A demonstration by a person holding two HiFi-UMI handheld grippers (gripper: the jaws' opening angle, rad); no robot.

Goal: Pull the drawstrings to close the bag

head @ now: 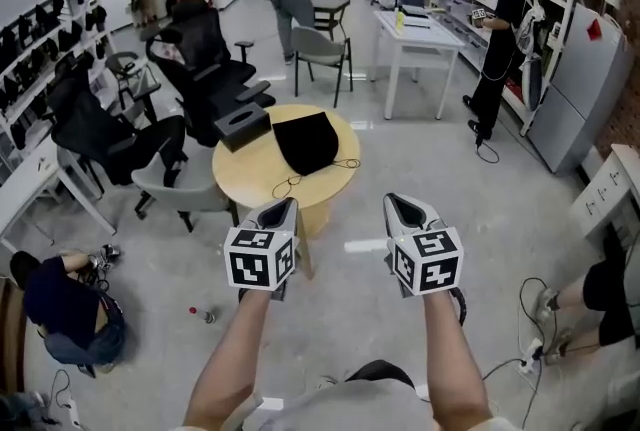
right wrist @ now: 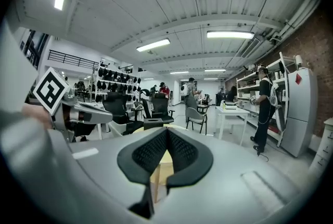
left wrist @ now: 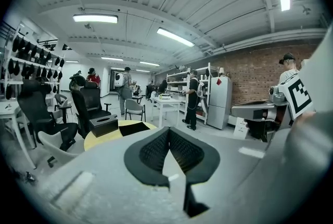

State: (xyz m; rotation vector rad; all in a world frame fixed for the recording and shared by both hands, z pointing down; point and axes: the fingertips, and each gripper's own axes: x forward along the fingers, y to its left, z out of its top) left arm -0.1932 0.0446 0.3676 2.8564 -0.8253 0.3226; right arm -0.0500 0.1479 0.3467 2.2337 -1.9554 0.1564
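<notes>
The bag (head: 305, 141) lies on the bench (head: 245, 177) at twelve o'clock, beyond my left tongs (head: 282, 211) and right tongs (head: 402, 206), both pressed together, empty; I judge the reach comes first, then spreading them for the drawstrings (head: 292, 183).

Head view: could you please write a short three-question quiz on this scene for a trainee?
1. True or false: the left tongs are gripping a drawstring.
2. What lies beside the black bag on the round table? A: a black box. B: a laptop. C: a mug.
3. In one word, are the right tongs open or shut?

Key:
1. False. They are shut on nothing and held short of the table.
2. A.
3. Shut, with nothing between them.
</notes>
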